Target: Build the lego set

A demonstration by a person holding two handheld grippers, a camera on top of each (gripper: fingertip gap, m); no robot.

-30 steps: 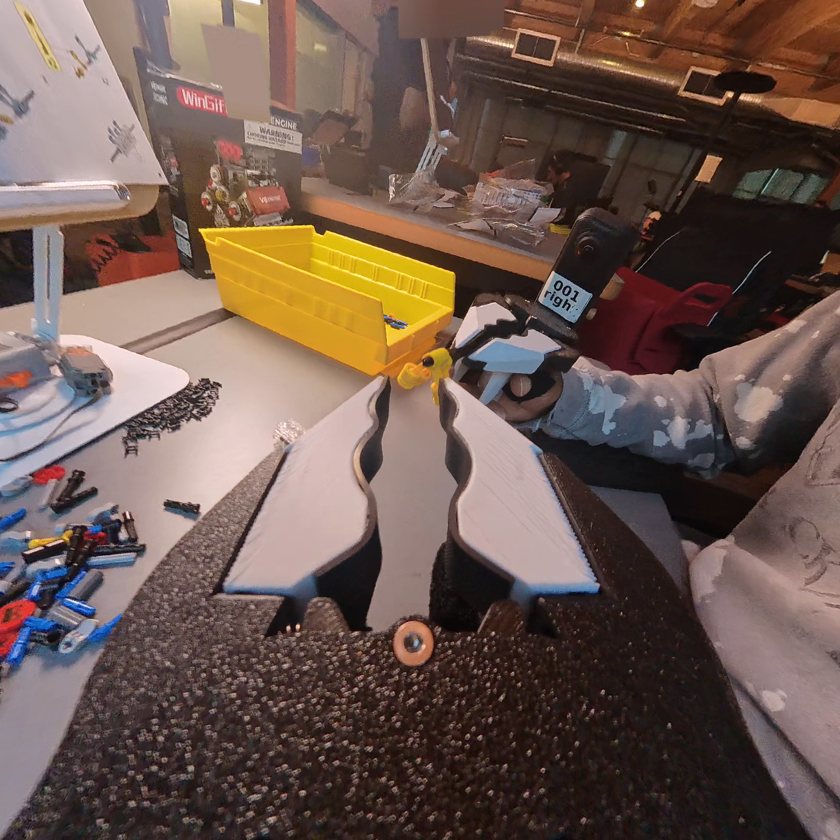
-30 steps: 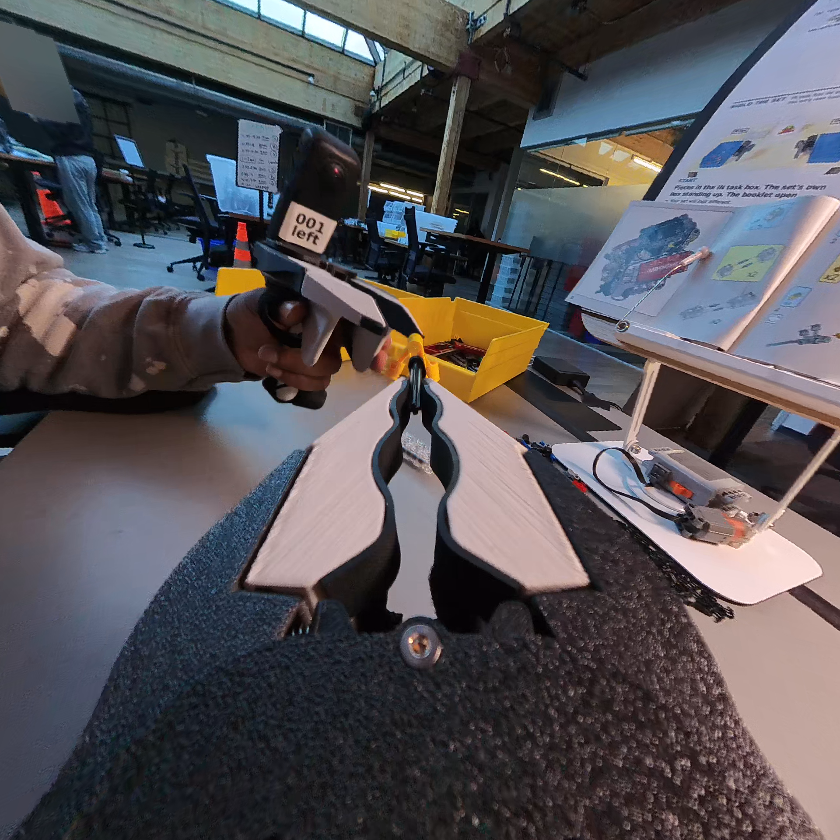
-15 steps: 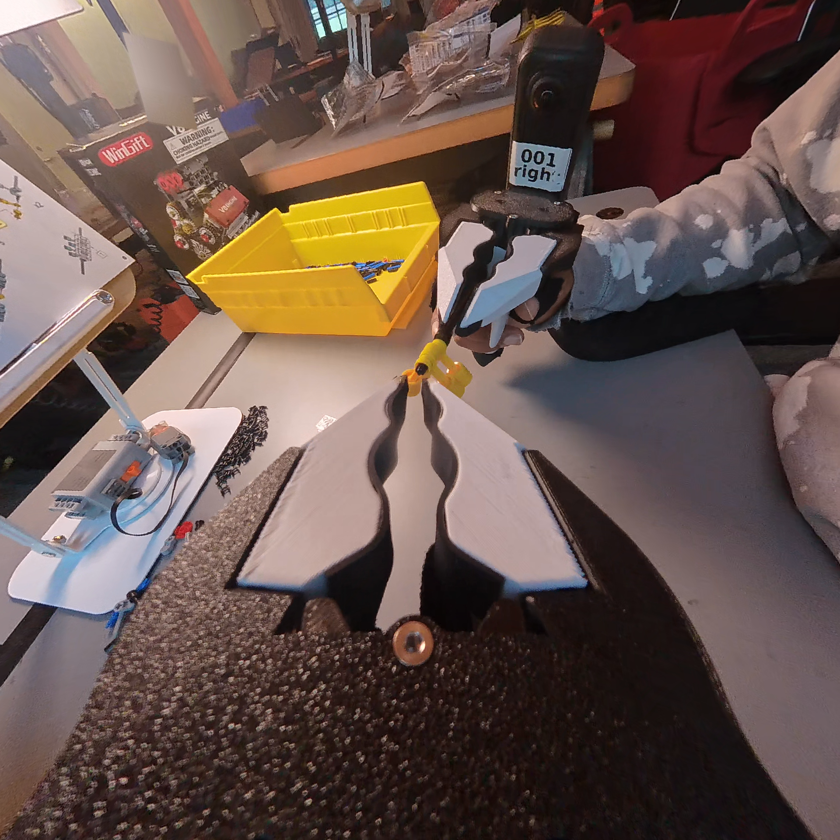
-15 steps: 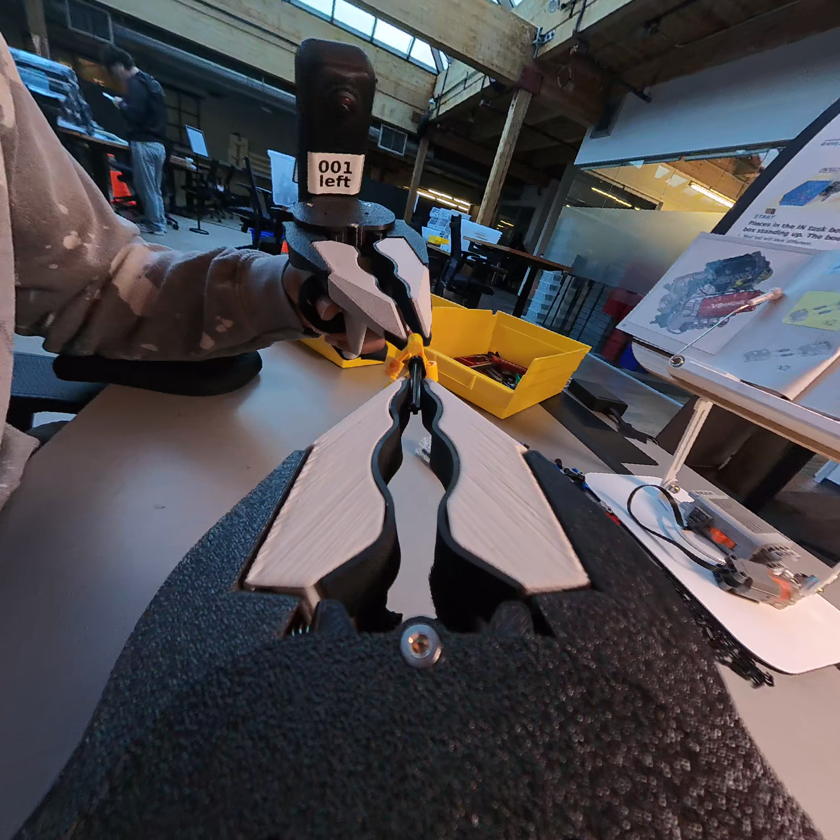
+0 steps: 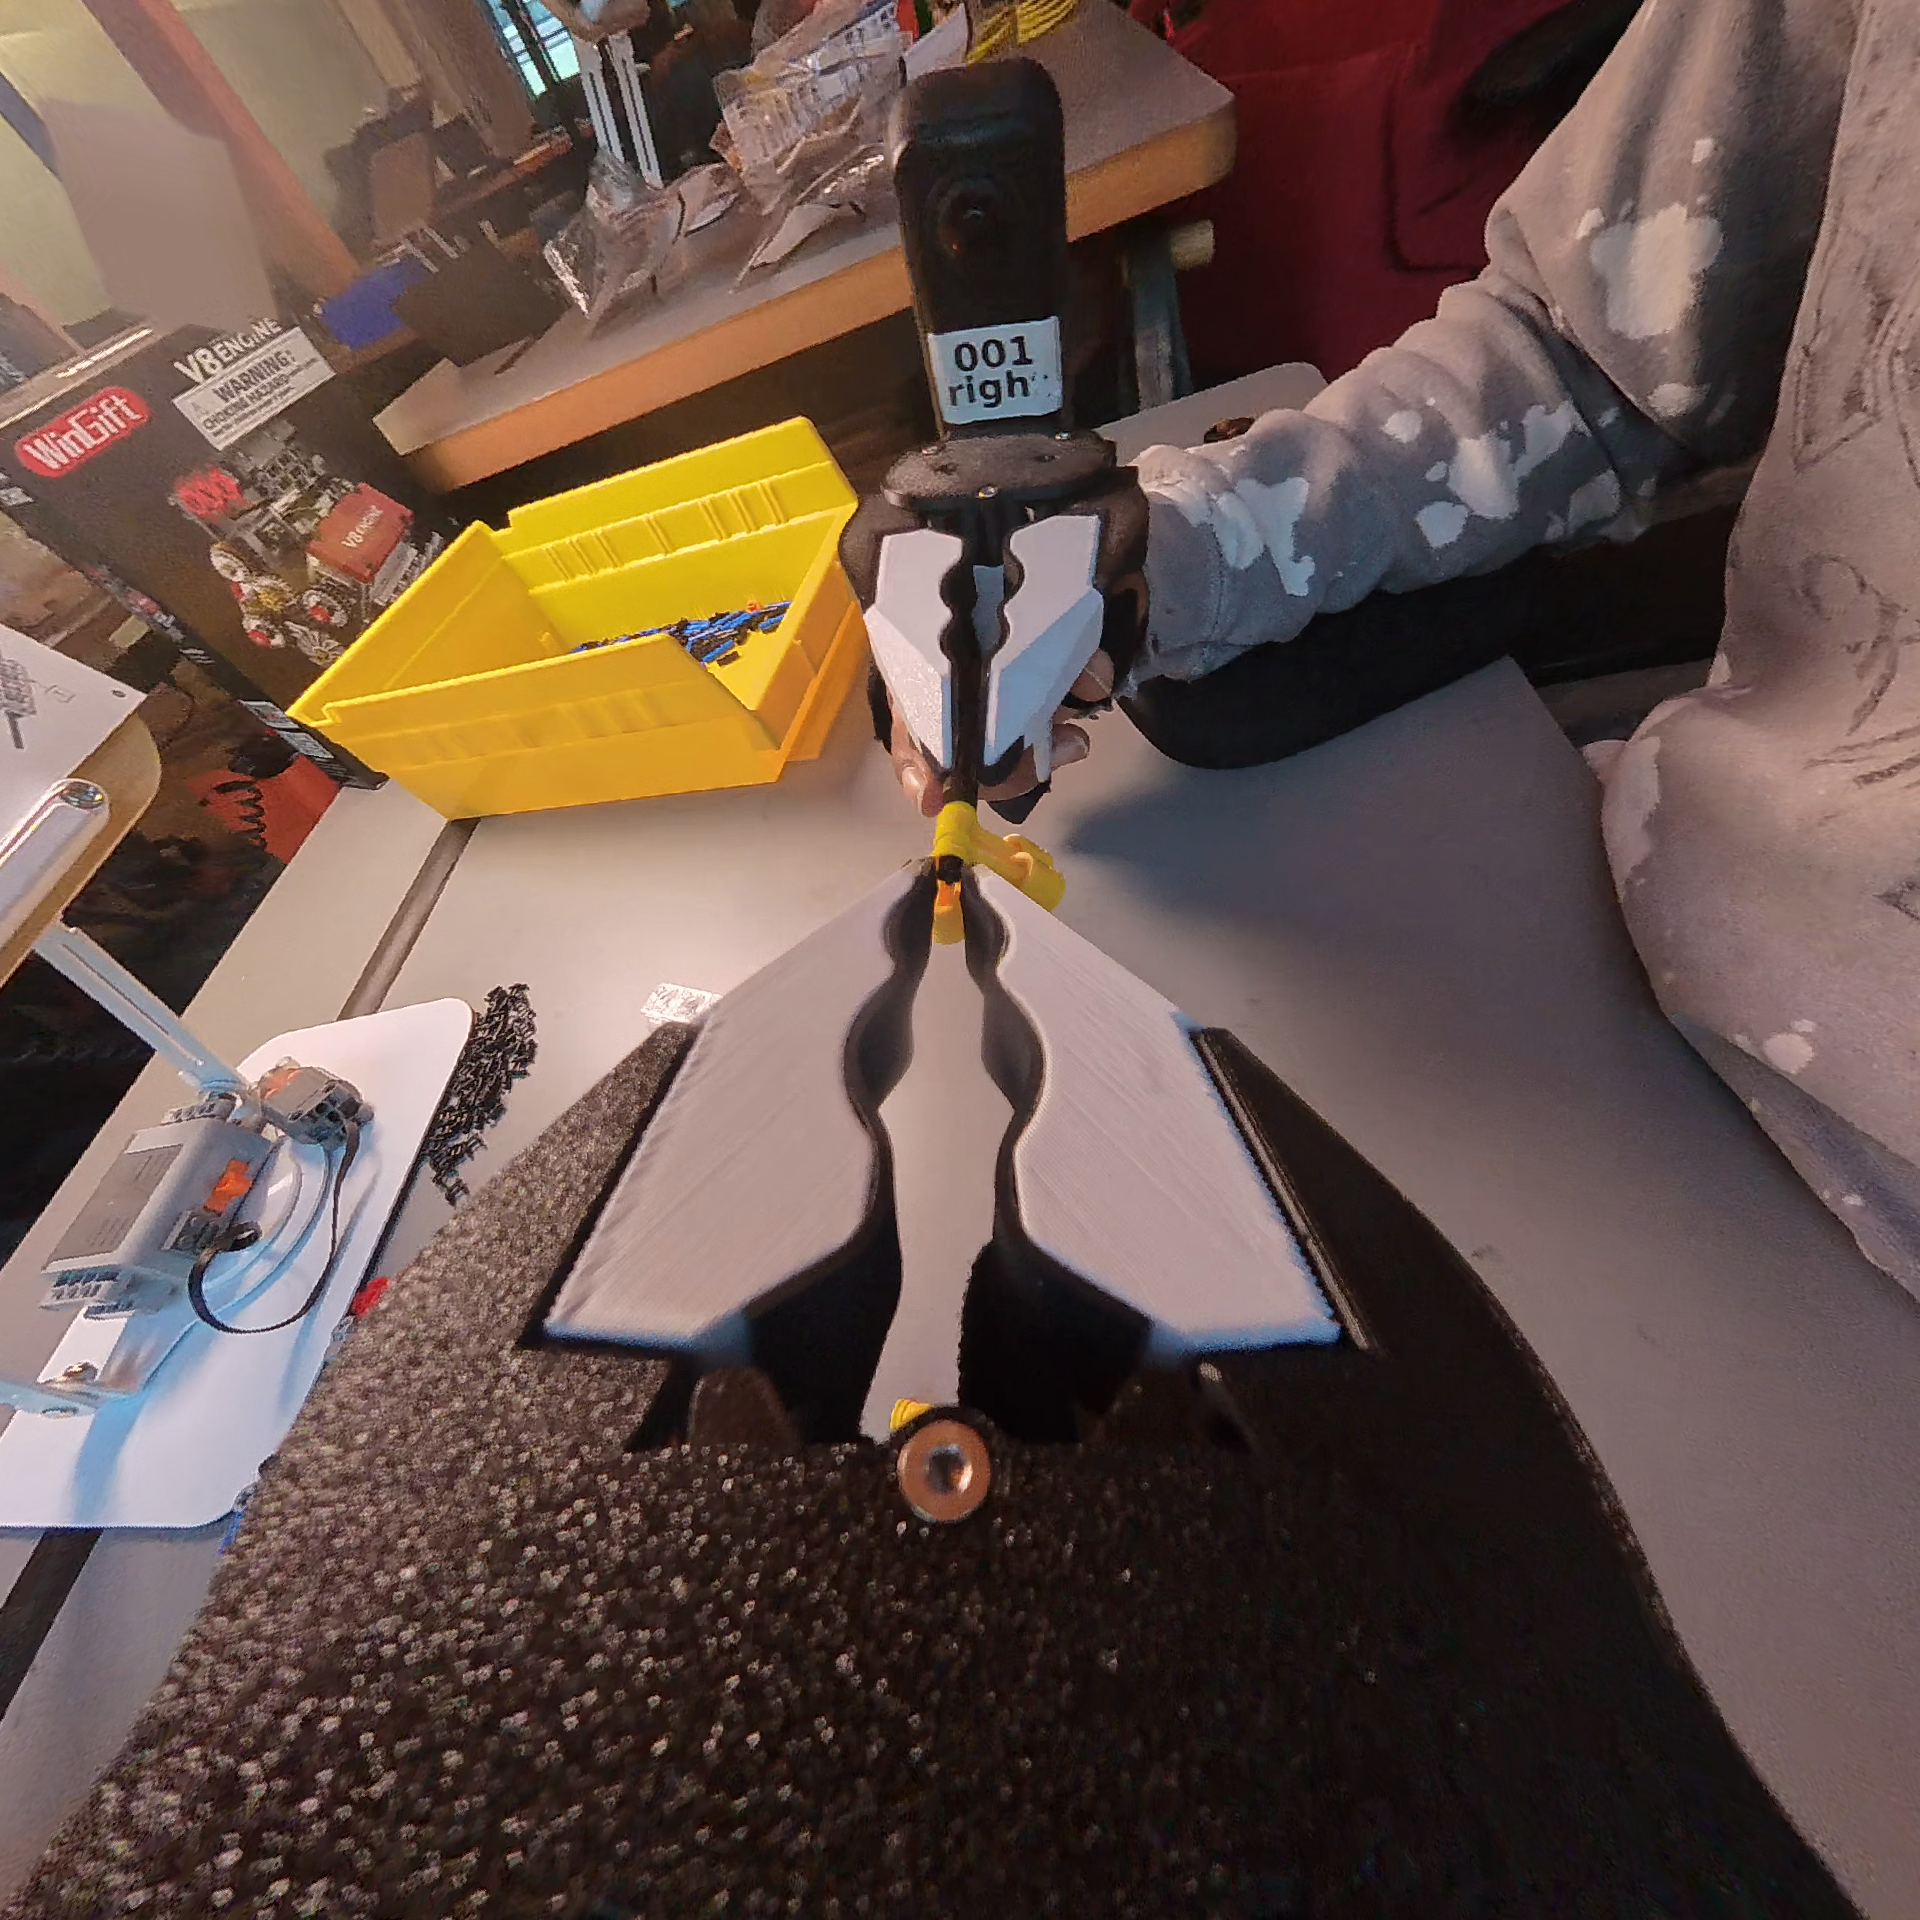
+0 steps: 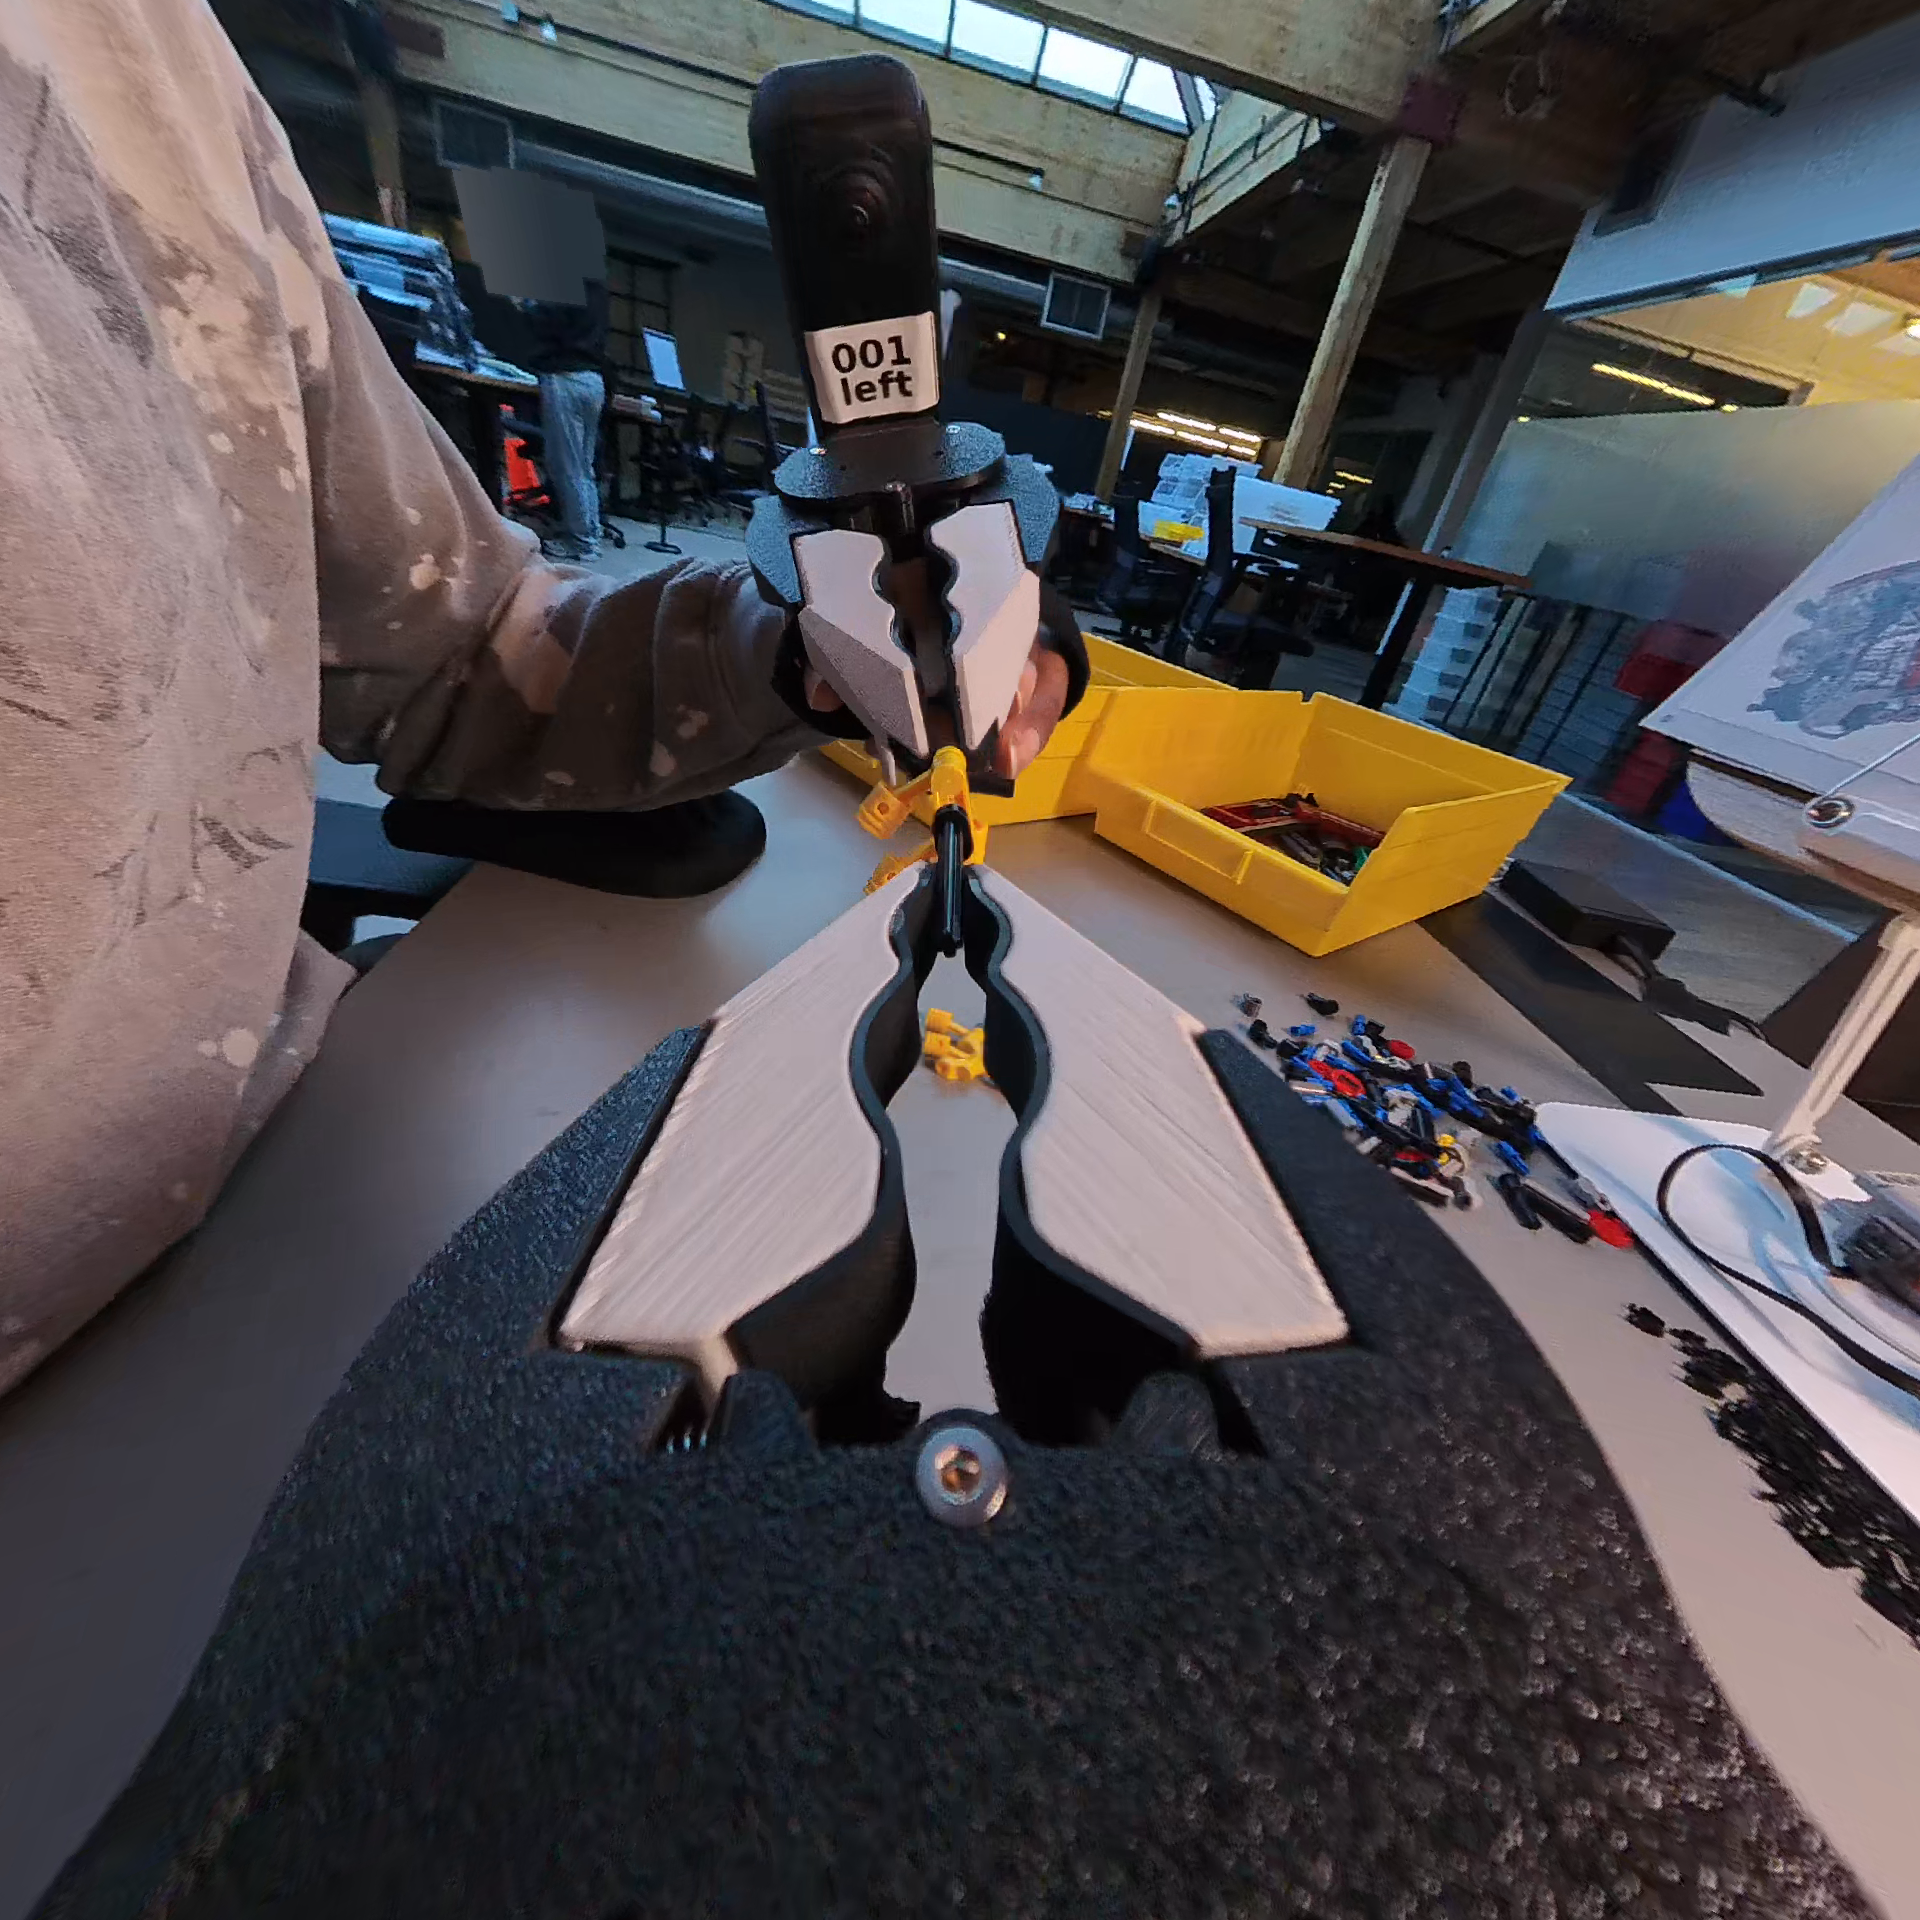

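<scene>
Yellow connector (image 5: pixel 1000 854) sits midair between both grippers, above the table (image 5: pixel 1351 1039) — left gripper (image 5: pixel 943 891) clamps its yellow end, right gripper (image 6: pixel 948 891) pinches the black axle (image 6: pixel 948 883) pushed into it, tips meeting.

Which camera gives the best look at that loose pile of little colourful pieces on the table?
The right wrist view: the loose pile lies in plain sight on the grey table, right of the claw. The left wrist view shows almost none of it, only a few bits at its claw's edge.
</scene>
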